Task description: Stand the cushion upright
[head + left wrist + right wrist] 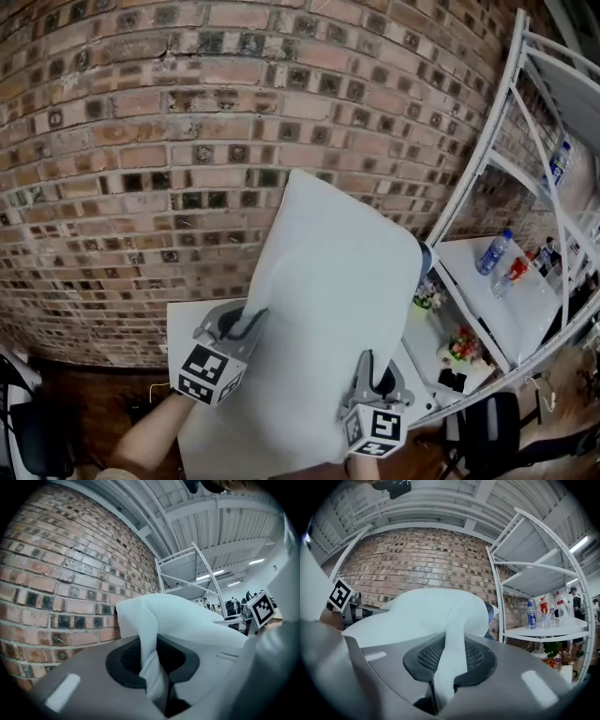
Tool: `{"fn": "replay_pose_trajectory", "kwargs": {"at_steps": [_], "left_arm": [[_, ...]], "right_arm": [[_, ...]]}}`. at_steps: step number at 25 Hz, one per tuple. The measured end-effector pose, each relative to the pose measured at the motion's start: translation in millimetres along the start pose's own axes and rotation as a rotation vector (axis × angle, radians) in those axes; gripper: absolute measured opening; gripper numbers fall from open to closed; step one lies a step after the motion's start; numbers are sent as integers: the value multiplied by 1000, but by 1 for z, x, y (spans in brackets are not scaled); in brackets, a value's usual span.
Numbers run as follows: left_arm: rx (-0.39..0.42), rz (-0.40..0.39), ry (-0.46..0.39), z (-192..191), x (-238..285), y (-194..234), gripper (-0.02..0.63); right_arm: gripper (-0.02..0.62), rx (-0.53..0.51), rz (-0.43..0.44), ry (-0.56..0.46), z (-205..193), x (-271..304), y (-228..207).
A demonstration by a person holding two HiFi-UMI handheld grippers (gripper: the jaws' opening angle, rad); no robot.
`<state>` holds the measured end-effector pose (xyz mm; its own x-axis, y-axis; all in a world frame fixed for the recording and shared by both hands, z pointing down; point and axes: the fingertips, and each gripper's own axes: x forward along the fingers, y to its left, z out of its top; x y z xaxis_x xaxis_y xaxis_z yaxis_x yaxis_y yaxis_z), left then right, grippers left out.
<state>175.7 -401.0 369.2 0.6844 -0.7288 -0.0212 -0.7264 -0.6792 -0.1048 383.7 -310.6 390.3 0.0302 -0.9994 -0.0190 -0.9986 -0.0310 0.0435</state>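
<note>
Brick wall (141,112), white shelving (525,187).

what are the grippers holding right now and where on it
Both hold the pale cushion: the left gripper pinches its left edge, the right gripper its lower right edge.

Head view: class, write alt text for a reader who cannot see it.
A white cushion is held tilted up before a brick wall, pinched along its lower edges by the left tongs and the right tongs. A white shelf rack with bottles stands at right.
</note>
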Motion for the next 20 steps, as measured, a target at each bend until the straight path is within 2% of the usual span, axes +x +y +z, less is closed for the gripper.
{"fn": "replay_pose_trajectory", "kwargs": {"at_steps": [4, 11, 15, 20], "left_arm": [[13, 87, -63, 9, -12, 13, 58], [49, 234, -220, 35, -43, 30, 60], [86, 321, -263, 39, -49, 48, 61], [122, 409, -308, 34, -43, 68, 63]], "right_arm": [[57, -28, 49, -52, 8, 21, 9], [51, -70, 122, -179, 30, 48, 31], [51, -105, 154, -231, 37, 72, 45], [51, -160, 153, -287, 45, 107, 59]]}}
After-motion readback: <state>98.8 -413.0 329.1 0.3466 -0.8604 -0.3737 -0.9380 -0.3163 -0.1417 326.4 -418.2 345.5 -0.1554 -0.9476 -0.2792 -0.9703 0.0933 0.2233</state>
